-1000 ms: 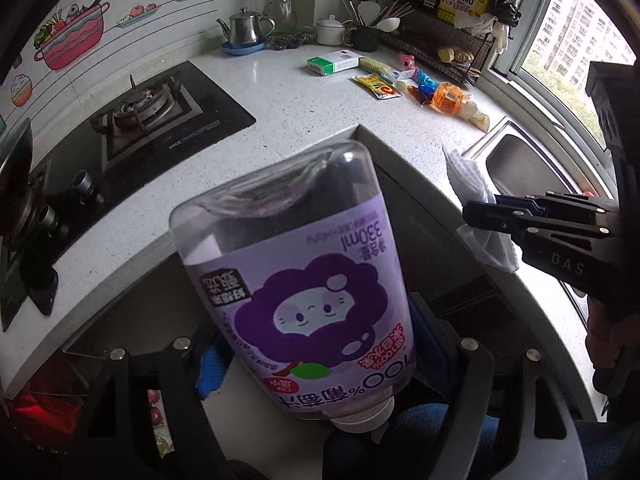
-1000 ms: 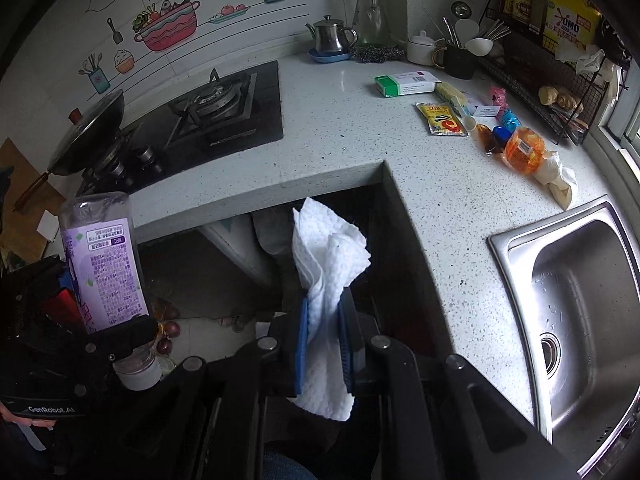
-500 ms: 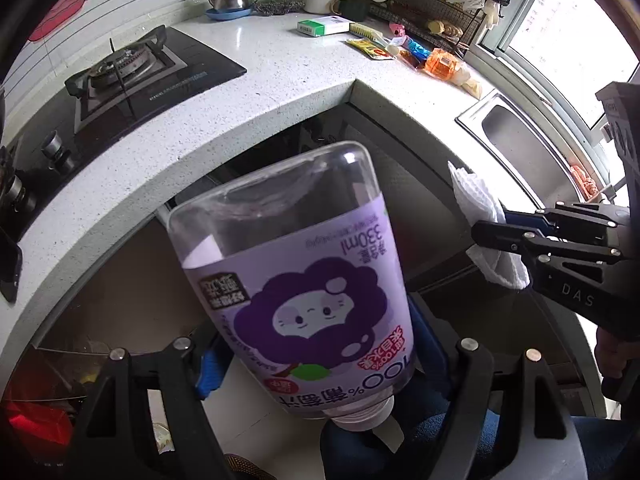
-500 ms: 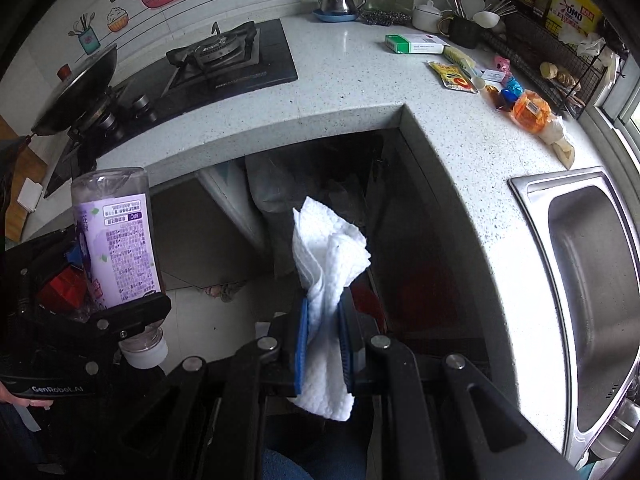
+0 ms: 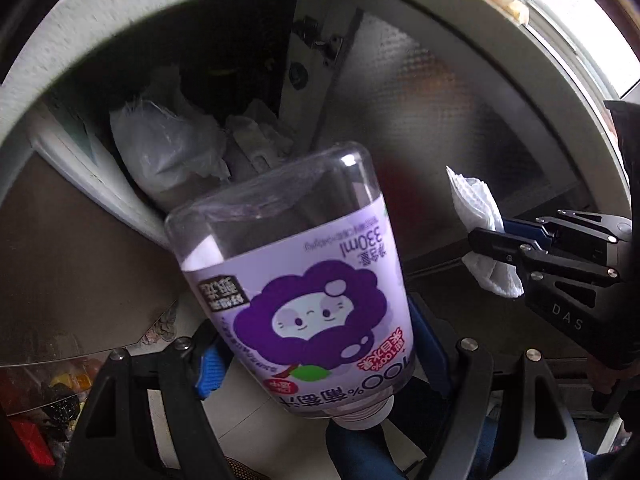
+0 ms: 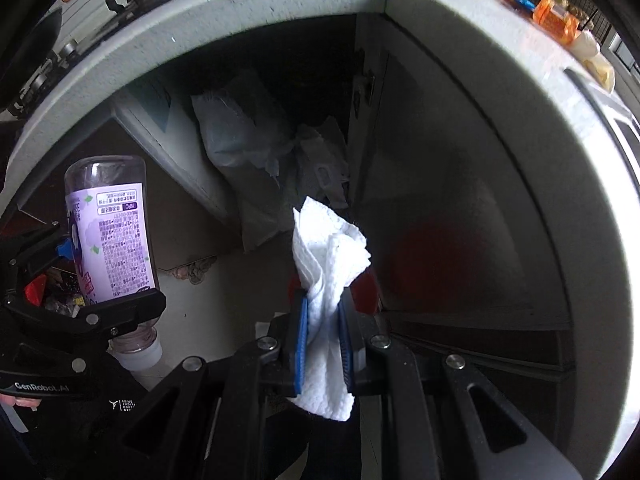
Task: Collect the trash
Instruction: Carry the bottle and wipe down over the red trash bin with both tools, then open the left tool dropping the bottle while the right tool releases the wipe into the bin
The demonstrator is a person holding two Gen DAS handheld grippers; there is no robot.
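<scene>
Speckled white stone countertop (image 6: pixel 500 92) arcs above a dark cabinet recess; below it, left gripper (image 5: pixel 316 356) clamps an upturned clear plastic bottle with purple label (image 5: pixel 296 292), while right gripper (image 6: pixel 324 336) pinches crumpled white paper towel (image 6: pixel 326 264).

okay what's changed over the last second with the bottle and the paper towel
Both grippers moved down and forward, from above the countertop toward the open cabinet space beneath it, where plastic bags sit. Nothing was let go: the left gripper still clamps the purple bottle upside down, the right gripper still pinches the paper towel.
</scene>
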